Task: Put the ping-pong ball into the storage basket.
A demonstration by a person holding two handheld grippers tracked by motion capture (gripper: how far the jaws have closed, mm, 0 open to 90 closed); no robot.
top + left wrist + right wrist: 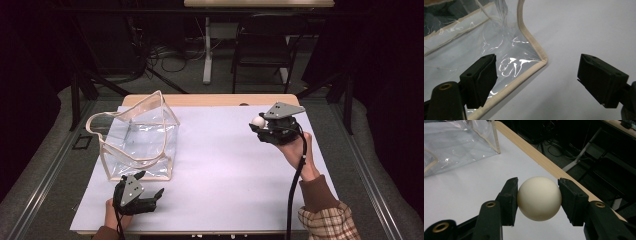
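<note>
- Right now my right gripper [537, 197] has its jaws clamped on a cream ball [539, 198], one jaw against each side of it.
- From the high view I see the ball [258, 121] held up near the far right part of the white sheet [225, 165] that covers the table [210, 100].
- My left gripper [537, 80] has its jaws spread wide with nothing between them.
- One of its jaws sits over the near corner of the clear bag [506, 60], whose beige trim bends round just beside it.
- On the high view the bag [137, 137] stands open on the left of the sheet, with my left gripper [150, 192] just in front of it.
</note>
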